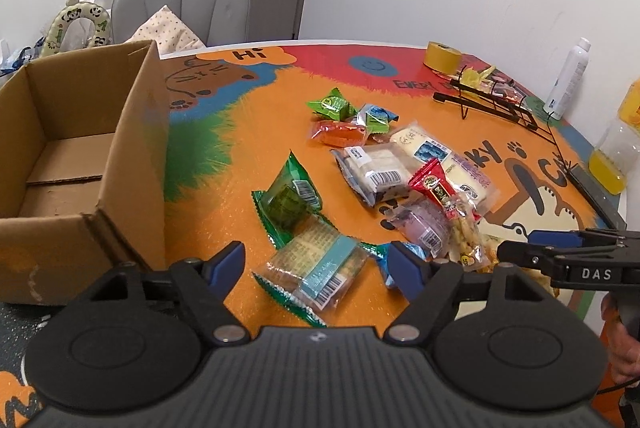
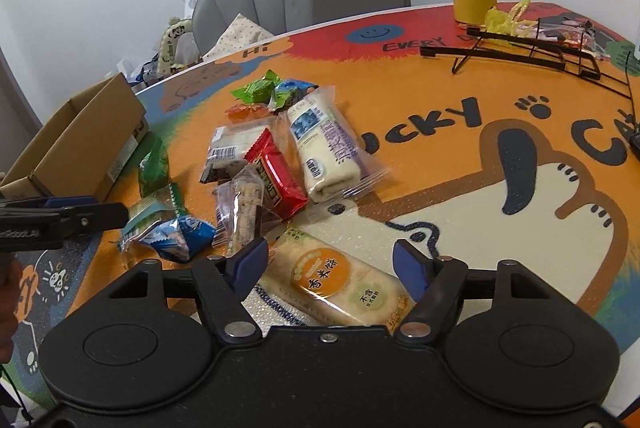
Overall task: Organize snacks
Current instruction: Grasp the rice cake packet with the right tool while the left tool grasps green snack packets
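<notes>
The left gripper (image 1: pixel 318 266) is held with jaws apart around a clear-wrapped teal-banded biscuit packet (image 1: pixel 316 268) on the colourful printed desk (image 1: pixel 240 156). The right gripper (image 2: pixel 330 264), jaws likewise apart, straddles an orange-labelled rice cracker packet (image 2: pixel 336 284). Each packet should be squeezed across its middle, lightly, then carried to the open brown cardboard box (image 1: pixel 80 148).

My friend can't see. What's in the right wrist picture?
The right gripper, open, straddles a rice cracker packet on a colourful cat tablecloth. Behind lie more snack packets, with a cardboard box at left.
</notes>
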`<action>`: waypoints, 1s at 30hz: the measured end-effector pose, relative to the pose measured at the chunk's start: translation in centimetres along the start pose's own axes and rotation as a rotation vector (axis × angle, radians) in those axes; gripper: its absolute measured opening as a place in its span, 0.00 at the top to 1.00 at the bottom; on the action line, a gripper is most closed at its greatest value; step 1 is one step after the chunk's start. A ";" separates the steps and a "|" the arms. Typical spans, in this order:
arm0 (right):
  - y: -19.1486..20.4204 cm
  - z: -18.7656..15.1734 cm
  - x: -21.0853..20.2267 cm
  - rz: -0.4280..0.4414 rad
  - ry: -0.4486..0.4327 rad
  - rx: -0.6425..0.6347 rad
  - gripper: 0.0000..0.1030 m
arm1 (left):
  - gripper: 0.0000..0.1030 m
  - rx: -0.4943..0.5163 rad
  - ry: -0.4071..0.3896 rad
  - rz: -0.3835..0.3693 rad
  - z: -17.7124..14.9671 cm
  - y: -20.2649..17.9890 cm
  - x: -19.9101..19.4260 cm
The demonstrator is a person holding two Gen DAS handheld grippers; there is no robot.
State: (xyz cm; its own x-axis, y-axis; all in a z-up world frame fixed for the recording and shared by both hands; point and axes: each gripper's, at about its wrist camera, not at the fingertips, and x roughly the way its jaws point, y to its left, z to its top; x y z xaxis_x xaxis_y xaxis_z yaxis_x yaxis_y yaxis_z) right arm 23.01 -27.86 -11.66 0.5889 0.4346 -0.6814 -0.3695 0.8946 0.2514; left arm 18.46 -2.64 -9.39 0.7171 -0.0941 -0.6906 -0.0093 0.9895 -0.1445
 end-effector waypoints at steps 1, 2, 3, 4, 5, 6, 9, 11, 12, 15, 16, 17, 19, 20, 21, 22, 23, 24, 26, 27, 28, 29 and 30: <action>0.1 -0.1 0.1 0.003 0.005 -0.002 0.37 | 0.25 0.001 0.002 0.002 0.0 0.0 0.2; 0.1 -0.2 0.1 0.008 0.011 -0.001 0.37 | 0.26 0.002 0.005 0.004 0.0 0.0 0.3; 0.1 -0.3 0.1 0.012 0.014 -0.001 0.37 | 0.26 0.005 0.007 0.008 -0.1 -0.1 0.4; 0.2 -0.5 0.0 0.016 0.019 -0.004 0.37 | 0.26 0.007 0.008 0.014 -0.1 -0.1 0.5; 0.3 -0.7 0.0 0.019 0.025 -0.006 0.37 | 0.26 0.012 0.008 0.022 -0.1 -0.2 0.6; 0.3 -0.9 0.0 0.022 0.032 -0.006 0.37 | 0.26 0.016 0.008 0.027 -0.1 -0.2 0.7; 0.8 -1.4 -0.3 0.021 0.031 -0.017 0.37 | 0.26 0.017 0.014 0.031 -0.3 -0.3 1.1; 0.9 -1.6 -0.5 0.027 0.033 -0.018 0.37 | 0.27 0.025 0.018 0.033 -0.5 -0.4 1.3; 1.0 -1.7 -0.5 0.024 0.032 -0.024 0.37 | 0.28 0.030 0.021 0.031 -0.6 -0.5 1.4; 1.6 -2.0 -0.7 -0.002 0.032 -0.059 0.45 | 0.33 0.035 0.034 0.029 -1.0 -0.5 1.9; 1.8 -2.2 -0.7 -0.011 0.032 -0.072 0.47 | 0.33 0.033 0.037 0.031 -1.1 -0.5 2.1; 1.9 -2.2 -0.7 -0.017 0.033 -0.082 0.49 | 0.34 0.032 0.041 0.032 -1.3 -0.5 2.2; 2.2 -2.4 -0.8 -0.019 0.034 -0.100 0.54 | 0.35 0.033 0.049 0.030 -1.5 -0.5 2.6; 2.4 -2.5 -0.9 -0.016 0.034 -0.110 0.61 | 0.36 0.035 0.053 0.032 -1.7 -0.5 2.8; 2.7 -2.6 -0.9 -0.013 0.035 -0.120 0.66 | 0.37 0.045 0.042 0.037 -1.8 -0.6 2.7; 2.8 -2.6 -0.9 -0.005 0.038 -0.123 0.67 | 0.39 0.057 0.042 0.043 -1.9 -0.7 2.7; 2.9 -2.5 -0.9 0.008 0.042 -0.119 0.67 | 0.45 0.065 0.037 0.045 -1.9 -0.8 2.7; 3.0 -2.5 -0.9 0.016 0.044 -0.116 0.67 | 0.48 0.067 0.034 0.046 -2.0 -0.8 2.7; 3.1 -2.4 -1.0 0.029 0.047 -0.107 0.67 | 0.62 0.050 0.027 0.038 -1.9 -0.5 2.6; 3.1 -2.4 -1.1 0.037 0.044 -0.098 0.67 | 0.66 0.039 0.025 0.031 -1.9 -0.4 2.5; 3.1 -2.3 -1.3 0.044 0.038 -0.088 0.67 | 0.73 0.035 0.025 0.024 -1.9 -0.3 2.4; 3.0 -2.1 -1.5 0.050 0.029 -0.080 0.67 | 0.73 0.030 0.025 0.019 -1.9 -0.2 2.3; 3.0 -1.9 -1.8 0.054 0.018 -0.074 0.67 | 0.73 0.028 0.021 0.016 -1.9 -0.1 2.2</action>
State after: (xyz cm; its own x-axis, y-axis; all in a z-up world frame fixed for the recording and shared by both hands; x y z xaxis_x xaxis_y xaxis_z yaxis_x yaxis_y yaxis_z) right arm 19.45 -26.17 -11.01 0.5539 0.4794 -0.6807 -0.4527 0.8596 0.2370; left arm 18.74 -3.19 -12.22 0.7019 -0.0801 -0.7078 -0.0008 0.9936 -0.1132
